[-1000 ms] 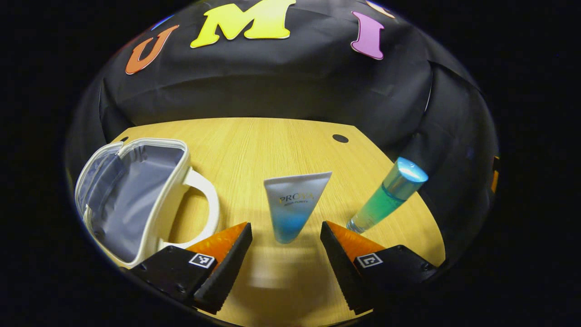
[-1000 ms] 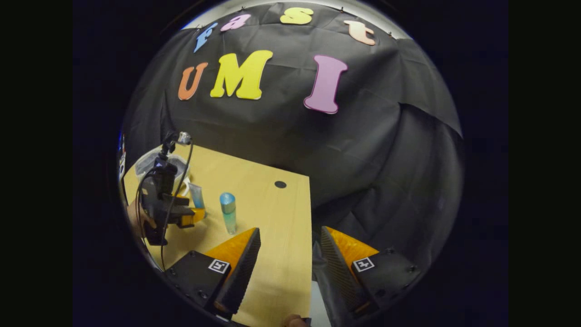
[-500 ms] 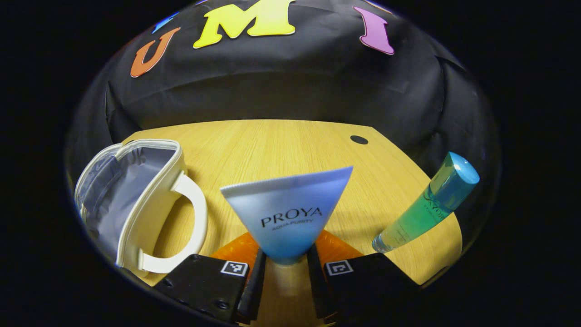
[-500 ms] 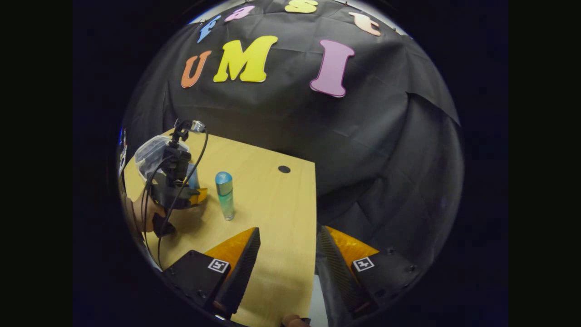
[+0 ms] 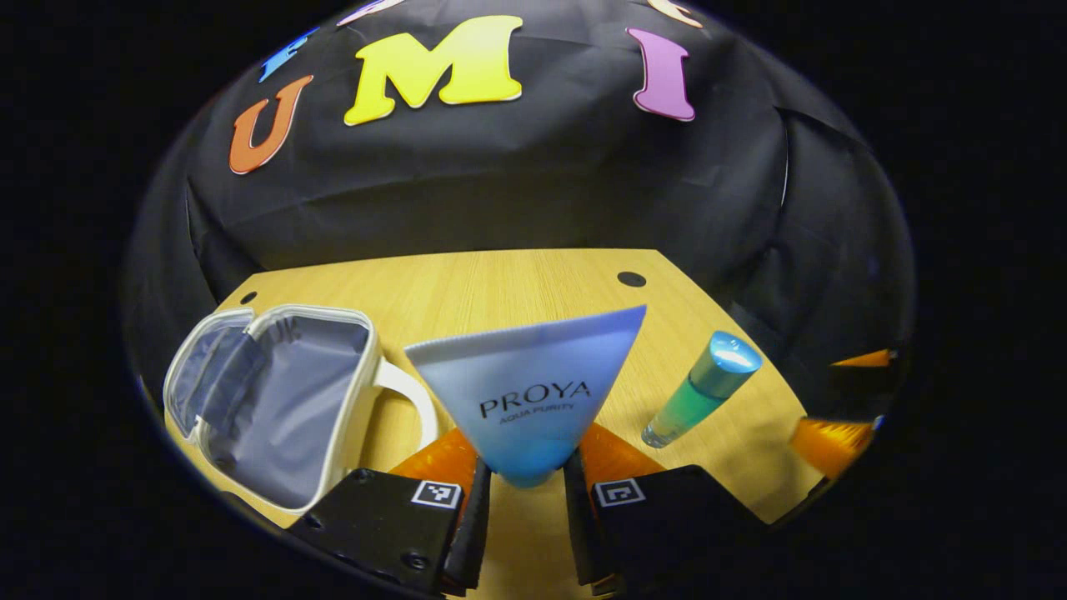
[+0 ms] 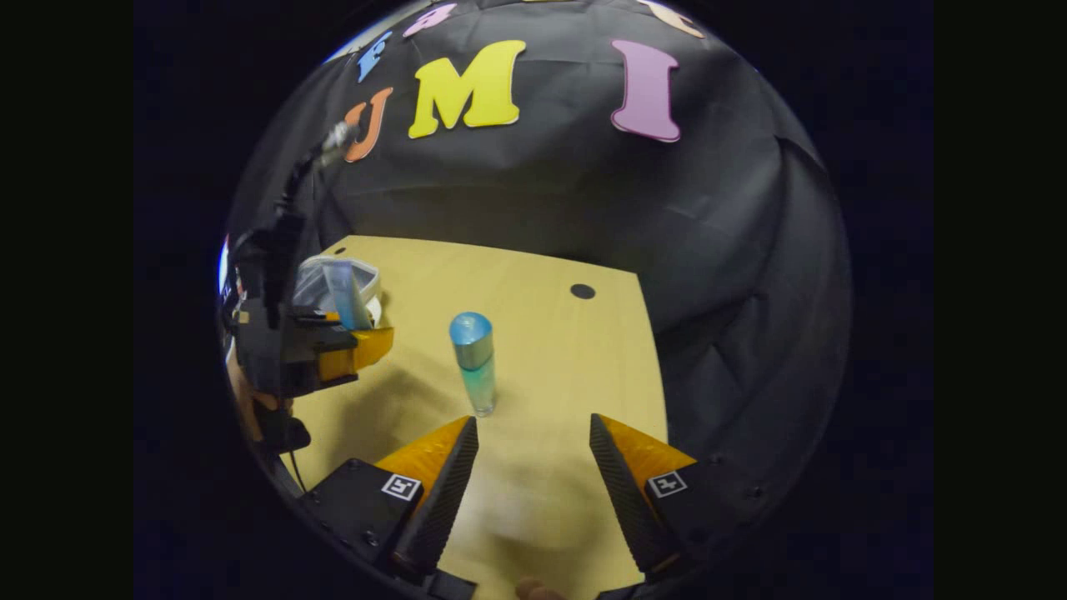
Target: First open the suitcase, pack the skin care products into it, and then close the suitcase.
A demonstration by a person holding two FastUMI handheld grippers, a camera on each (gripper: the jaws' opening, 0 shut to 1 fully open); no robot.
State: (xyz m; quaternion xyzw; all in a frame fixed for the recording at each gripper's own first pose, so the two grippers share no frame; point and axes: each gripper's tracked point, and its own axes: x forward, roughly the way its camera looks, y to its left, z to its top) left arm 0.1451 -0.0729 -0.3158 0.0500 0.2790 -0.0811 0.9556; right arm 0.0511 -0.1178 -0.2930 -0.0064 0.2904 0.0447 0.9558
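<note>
My left gripper is shut on the narrow end of a pale blue skin care tube, holding it upright above the wooden table. The open white case with grey lining and a white handle lies to its left. A green bottle with a blue cap stands to the right. In the right gripper view, my right gripper is open above the table, with the bottle just ahead of its left finger. The left gripper with the tube is raised at far left, in front of the case.
A dark round hole marks the table's far right part. The table's right edge drops off beside my right gripper. Black cloth walls close in the back and right. A hand holds the left gripper at the left.
The left gripper closed on the tube and lifted it off the table, towards the case. The right gripper moved left over the table, closer to the green bottle.
</note>
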